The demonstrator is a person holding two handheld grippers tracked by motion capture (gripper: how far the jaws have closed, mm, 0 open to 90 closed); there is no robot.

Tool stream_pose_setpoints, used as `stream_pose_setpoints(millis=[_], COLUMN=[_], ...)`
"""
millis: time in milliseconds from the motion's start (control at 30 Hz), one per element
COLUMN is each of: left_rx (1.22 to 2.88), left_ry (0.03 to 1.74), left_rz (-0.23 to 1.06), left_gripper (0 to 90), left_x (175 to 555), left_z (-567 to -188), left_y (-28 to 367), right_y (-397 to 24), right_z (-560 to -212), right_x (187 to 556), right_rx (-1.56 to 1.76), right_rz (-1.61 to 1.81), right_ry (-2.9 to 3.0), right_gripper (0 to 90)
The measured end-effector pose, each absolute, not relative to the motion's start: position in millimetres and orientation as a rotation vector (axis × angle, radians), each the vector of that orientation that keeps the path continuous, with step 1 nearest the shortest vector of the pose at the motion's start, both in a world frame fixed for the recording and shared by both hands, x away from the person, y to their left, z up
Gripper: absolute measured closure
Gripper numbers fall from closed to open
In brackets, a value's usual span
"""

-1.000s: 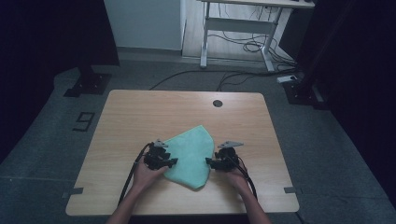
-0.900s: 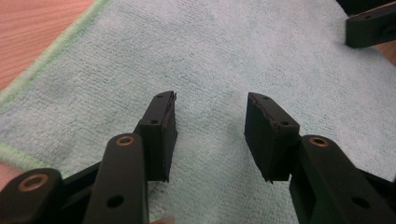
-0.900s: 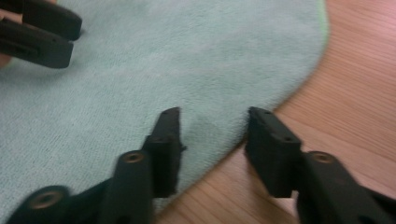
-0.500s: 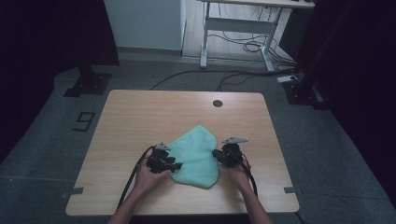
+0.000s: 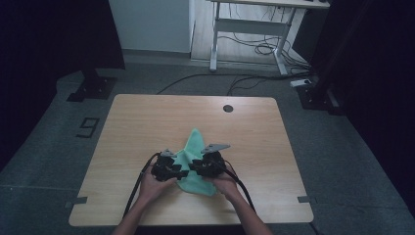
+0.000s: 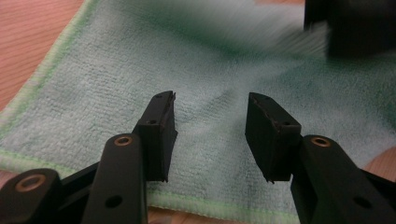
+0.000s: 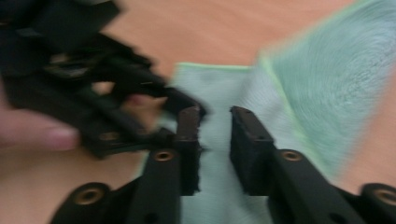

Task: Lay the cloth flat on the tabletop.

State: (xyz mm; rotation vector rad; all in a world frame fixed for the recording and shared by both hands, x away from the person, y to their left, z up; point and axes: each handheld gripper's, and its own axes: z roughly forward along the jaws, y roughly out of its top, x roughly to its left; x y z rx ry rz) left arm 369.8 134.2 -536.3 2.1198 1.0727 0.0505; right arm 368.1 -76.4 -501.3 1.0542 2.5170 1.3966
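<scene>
A teal cloth lies bunched and partly folded on the near half of the wooden table, with one corner pointing away from me. My left gripper is open, low over the cloth, with its jaws apart and nothing pinched between them. My right gripper faces it almost tip to tip. Its jaws have just been opening; a fold of cloth shows in the gap, but the pads do not press on it. The left gripper is blurred close by.
A round cable hole sits near the table's far edge. Beyond the table stand a white desk frame, floor cables and a dark stand base. Bare wood stretches to the left, right and far side of the cloth.
My right gripper has moved left toward the left one, dragging the cloth's right side over. The cloth has changed from a wide spread shape to a narrow bunched one. The left hand has stayed put.
</scene>
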Motion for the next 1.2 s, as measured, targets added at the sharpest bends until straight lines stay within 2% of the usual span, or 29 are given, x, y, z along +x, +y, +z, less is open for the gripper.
stream_pose_setpoints(millis=[33, 100, 167, 400, 500, 633, 800, 1067, 1200], left_rx=[2.115, 2.113, 2.114, 2.113, 2.114, 2.109, 2.108, 2.105, 2.104], left_ry=[1.075, 1.077, 1.079, 1.079, 1.076, 1.078, 1.078, 1.079, 1.078], left_rz=[0.047, 0.045, 0.043, 0.051, 0.049, 0.047, 0.047, 0.046, 0.043], left_gripper=[52.6, 52.7, 52.8, 52.9, 53.3, 53.5, 53.7, 54.1, 54.1], left_x=[370, 370, 370, 370, 370, 370, 370, 370, 370], left_z=[-537, -537, -536, -537, -537, -537, -537, -537, -537], left_y=[135, 135, 136, 135, 136, 136, 136, 137, 137], right_y=[-82, -89, -119, -150, -146, -116, -103, -115, -121], right_z=[-501, -499, -492, -502, -514, -525, -536, -531, -535], right_x=[367, 365, 364, 375, 375, 359, 353, 366, 380], right_rx=[1.066, 1.076, 1.145, 1.28, 1.29, 1.172, 1.107, 1.146, 1.206], right_rz=[1.422, 1.442, 1.493, 1.404, 1.343, 1.243, 1.114, 1.2, 1.234], right_ry=[2.513, 2.485, 2.378, 2.294, 2.334, 2.426, 2.442, 2.38, 2.372], right_gripper=[61.2, 59.0, 57.1, 56.5, 55.3, 47.7, 43.0, 43.1, 47.1])
